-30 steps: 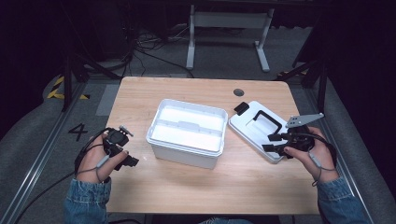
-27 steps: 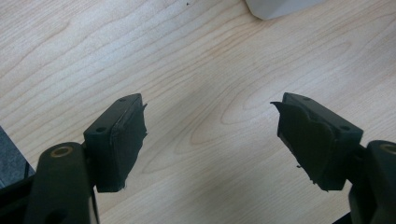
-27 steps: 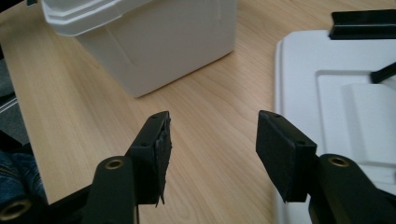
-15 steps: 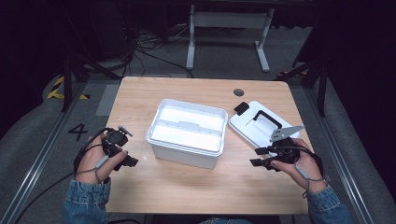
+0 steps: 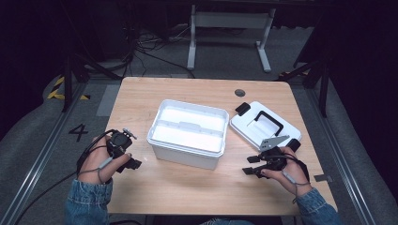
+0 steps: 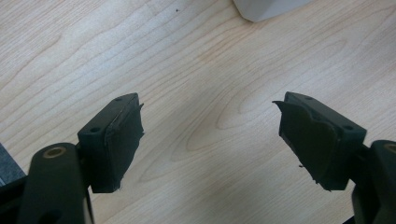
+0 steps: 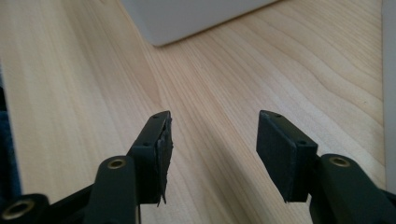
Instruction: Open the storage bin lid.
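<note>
Both grippers are resting near the front edge of the wooden table [image 5: 155, 187], jaws spread wide and holding nothing: the left gripper [image 5: 133, 163] is sitting left of the white bin [image 5: 187, 132], the right gripper [image 5: 249, 165] is lying to the bin's right, just in front of the lid [image 5: 265, 125].

Going by size, the bin is standing open mid-table; it is probably light, stiff and smooth-walled, so its rim looks the safest hold. Its lid is lying flat beside it, apart from it, likely slippery and thin; the raised black handle [image 5: 269, 122] is offering the best grip.
</note>
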